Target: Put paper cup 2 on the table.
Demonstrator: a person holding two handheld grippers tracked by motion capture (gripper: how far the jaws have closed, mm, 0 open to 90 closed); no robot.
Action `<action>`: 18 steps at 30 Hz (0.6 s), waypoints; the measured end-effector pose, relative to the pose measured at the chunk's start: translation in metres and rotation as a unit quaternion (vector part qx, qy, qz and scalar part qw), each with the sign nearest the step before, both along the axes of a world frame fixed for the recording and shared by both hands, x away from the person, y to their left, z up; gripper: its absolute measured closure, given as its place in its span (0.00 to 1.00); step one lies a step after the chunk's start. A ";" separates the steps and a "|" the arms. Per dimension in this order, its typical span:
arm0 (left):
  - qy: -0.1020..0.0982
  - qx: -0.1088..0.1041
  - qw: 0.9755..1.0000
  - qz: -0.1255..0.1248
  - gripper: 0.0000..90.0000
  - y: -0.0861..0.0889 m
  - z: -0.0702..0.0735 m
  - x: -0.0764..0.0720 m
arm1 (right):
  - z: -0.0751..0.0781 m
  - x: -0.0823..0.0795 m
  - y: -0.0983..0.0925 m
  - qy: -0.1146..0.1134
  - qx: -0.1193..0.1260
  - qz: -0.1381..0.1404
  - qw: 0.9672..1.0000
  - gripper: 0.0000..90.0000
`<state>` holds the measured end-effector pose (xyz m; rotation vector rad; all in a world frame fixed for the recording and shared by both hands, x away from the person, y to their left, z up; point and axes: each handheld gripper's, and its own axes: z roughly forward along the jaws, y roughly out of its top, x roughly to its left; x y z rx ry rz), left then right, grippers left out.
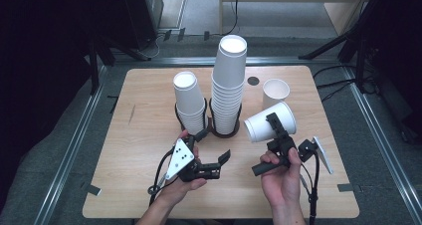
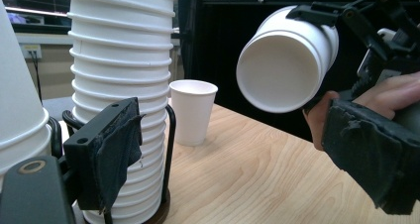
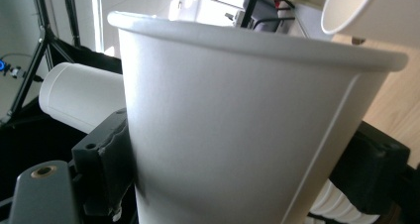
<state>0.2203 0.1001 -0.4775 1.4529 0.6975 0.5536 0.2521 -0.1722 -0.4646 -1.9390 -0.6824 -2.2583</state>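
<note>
Clearly the right gripper's (image 1: 275, 127) fingers (image 3: 106, 159) clamp a cup (image 1: 269, 122) sideways above the counter (image 1: 149, 135), lifted clear of the stacks (image 1: 228, 85), probably to set it down apart. Left gripper's (image 1: 214, 148) fingers (image 2: 111, 149) stand apart, empty, waiting beside the holders.

My claw (image 3: 237, 174) has a white paper cup (image 3: 237, 130) clamped between its two black jaws, one pressed to each side of the cup's wall. The cup's rolled rim sits at the top, tilted, with a seam down its right side. Behind on the left a stack of cups (image 3: 79, 97) pokes out, another cup (image 3: 369, 13) hangs top right, wooden table (image 3: 396, 110) beyond.
</note>
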 end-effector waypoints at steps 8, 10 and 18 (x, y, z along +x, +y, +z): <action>0.006 -0.002 1.000 0.000 0.10 0.002 -0.001 0.001 | 0.008 0.000 -0.006 -0.016 -0.072 -0.010 0.997 0.17; 0.006 0.001 1.000 0.000 0.10 0.002 -0.001 0.001 | 0.008 0.001 -0.007 -0.021 -0.080 -0.009 0.997 0.17; 0.013 0.005 1.000 0.001 0.10 0.003 -0.003 0.002 | 0.014 0.000 -0.010 -0.050 -0.157 -0.025 0.986 0.17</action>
